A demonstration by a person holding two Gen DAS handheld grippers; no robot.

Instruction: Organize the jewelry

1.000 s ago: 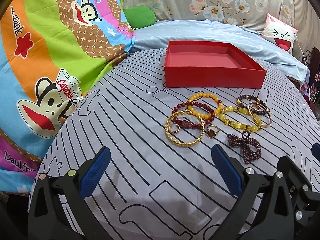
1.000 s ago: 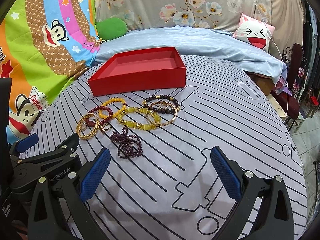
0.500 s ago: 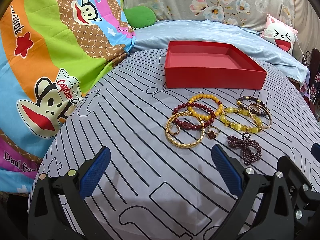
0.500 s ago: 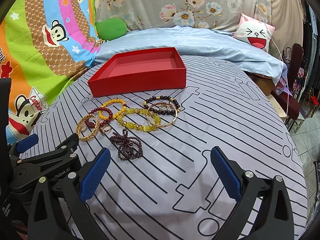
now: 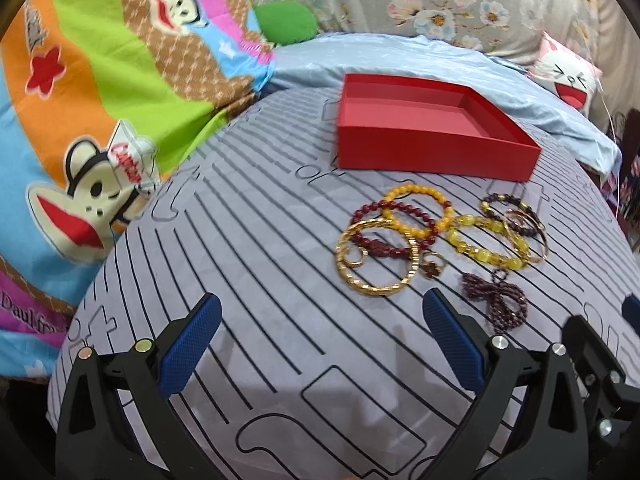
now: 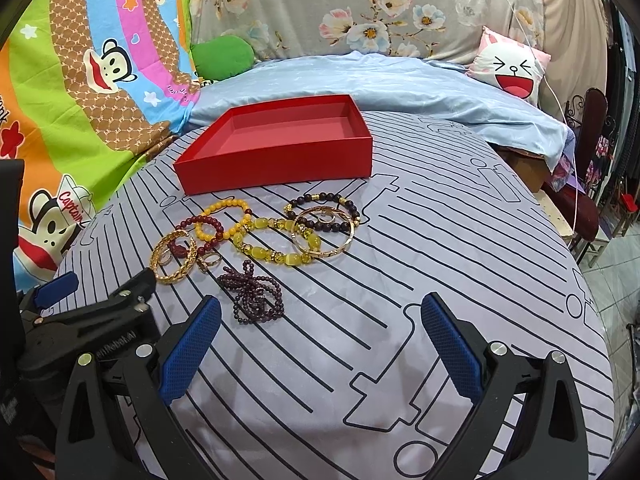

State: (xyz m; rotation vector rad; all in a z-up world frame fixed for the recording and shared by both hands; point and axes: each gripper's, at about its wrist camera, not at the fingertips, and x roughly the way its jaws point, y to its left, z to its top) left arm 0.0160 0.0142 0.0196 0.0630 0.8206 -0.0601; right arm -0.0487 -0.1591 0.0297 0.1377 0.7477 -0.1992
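Jewelry is lying in a loose cluster on the grey line-printed tabletop (image 6: 460, 248), just near of the red box (image 6: 276, 148), whose interior is showing nothing in it.
Left to right: textured gold bangle (image 6: 173, 255) overlapping a dark red bead bracelet (image 6: 202, 229), with small rings beside it; orange-yellow round-bead bracelet (image 6: 226, 218); chunky translucent yellow bead bracelet (image 6: 276, 246); thin smooth gold bangle (image 6: 324, 232) sitting across a dark brown bead bracelet (image 6: 322, 210).
A bunched strand of tiny dark purple beads (image 6: 256, 296) is lying nearest, just apart from the rest.
Left hand-held gripper (image 5: 320, 328) is hovering with blue textured pads spread wide, holding nothing.
Right hand-held gripper (image 6: 320, 330) is likewise spread wide and unloaded.
Right view is resolving a small ring inside the brown bracelet; left view is blurred there.
Left view is showing more of the cartoon blanket (image 5: 80, 100).
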